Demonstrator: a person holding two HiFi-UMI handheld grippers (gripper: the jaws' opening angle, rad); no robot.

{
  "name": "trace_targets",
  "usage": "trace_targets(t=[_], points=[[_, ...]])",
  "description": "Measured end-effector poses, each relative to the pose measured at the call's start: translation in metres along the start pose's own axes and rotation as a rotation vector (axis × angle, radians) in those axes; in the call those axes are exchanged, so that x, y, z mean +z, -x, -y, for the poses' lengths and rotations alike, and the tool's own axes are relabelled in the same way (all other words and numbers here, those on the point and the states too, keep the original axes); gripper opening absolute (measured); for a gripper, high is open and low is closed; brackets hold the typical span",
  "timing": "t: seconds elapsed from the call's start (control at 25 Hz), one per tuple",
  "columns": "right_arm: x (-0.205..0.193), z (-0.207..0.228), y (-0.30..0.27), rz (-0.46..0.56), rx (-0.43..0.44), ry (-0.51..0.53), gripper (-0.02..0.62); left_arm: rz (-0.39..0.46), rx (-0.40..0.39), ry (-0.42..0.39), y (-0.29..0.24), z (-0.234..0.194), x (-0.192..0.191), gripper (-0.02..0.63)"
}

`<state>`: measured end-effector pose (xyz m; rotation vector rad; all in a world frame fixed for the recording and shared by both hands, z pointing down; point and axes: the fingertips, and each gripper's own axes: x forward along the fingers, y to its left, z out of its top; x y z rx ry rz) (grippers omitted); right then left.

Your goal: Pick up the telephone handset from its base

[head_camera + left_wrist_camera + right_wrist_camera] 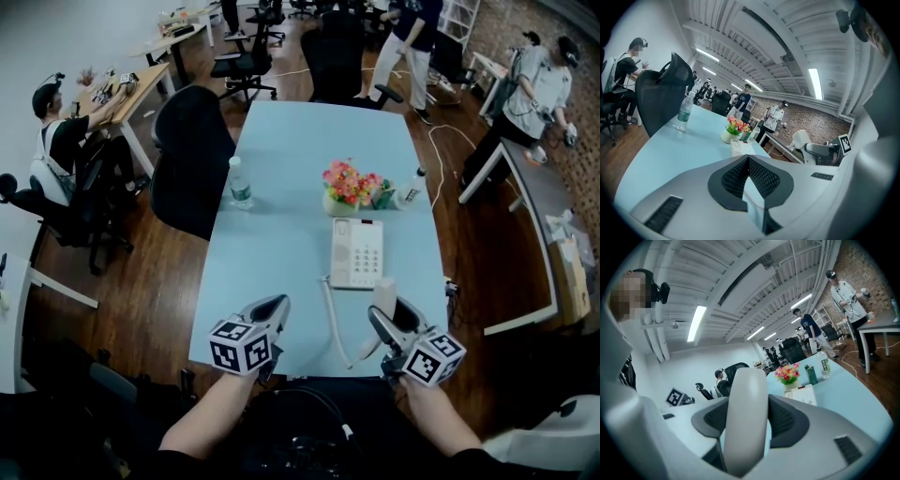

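Note:
The white handset (pixel 383 296) stands upright between the jaws of my right gripper (pixel 389 315), which is shut on it, near the table's front edge. In the right gripper view the handset (pixel 746 394) fills the gap between the dark pads (pixel 787 420). Its coiled cord (pixel 332 319) trails across the table from the base's left side. The white telephone base (pixel 356 253) with its keypad lies flat just beyond, its cradle bare. My left gripper (pixel 270 311) hovers at the front left with its jaws together and nothing in them; its pads (pixel 761 176) meet at the tips.
A pot of flowers (pixel 349 187) and two small bottles (pixel 410 188) stand behind the base. A water bottle (pixel 241 184) is at the light-blue table's (pixel 291 150) left edge. Black office chairs (pixel 192 155) flank the table; people work at other desks around the room.

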<state>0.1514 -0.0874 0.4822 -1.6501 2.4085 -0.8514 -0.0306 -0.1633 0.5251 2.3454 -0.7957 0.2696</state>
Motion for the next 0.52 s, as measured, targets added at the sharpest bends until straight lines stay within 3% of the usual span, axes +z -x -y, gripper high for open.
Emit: trace_targets(t=[0.52], points=[[0.002, 0.001, -0.003, 0.01, -0.003, -0.003, 0.256, 0.005, 0.004, 0.004, 0.002, -0.004, 0.001, 0.0]])
